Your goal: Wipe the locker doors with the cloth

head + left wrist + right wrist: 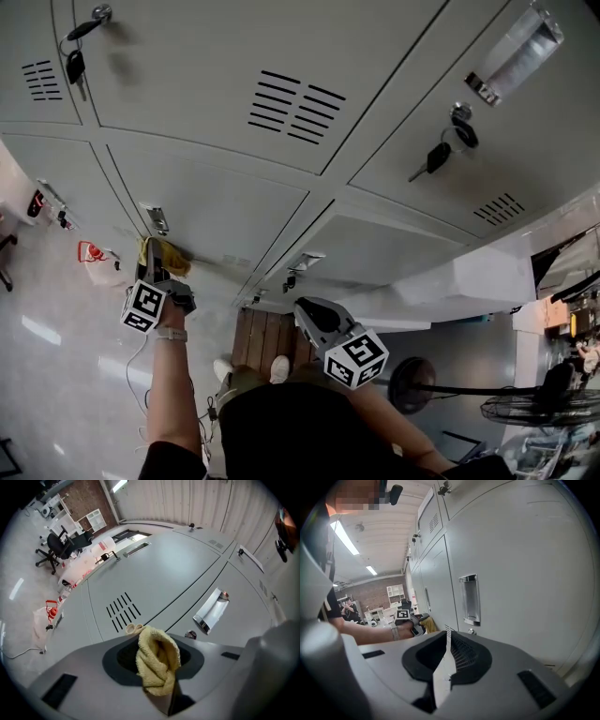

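Note:
A bunched yellow cloth is clamped in my left gripper, whose jaws are shut on it. In the head view the cloth touches a lower grey locker door at the left, with the left gripper just below it. That door's vent slots lie just ahead in the left gripper view. My right gripper hangs off the lockers with its jaws shut on nothing. In the right gripper view its jaws point along the locker front, past a recessed handle.
Keys hang from locks on the upper doors. A red-and-white bag lies on the floor at left. A wooden pallet sits under my feet. A fan stands at the lower right. Desks and office chairs stand farther off.

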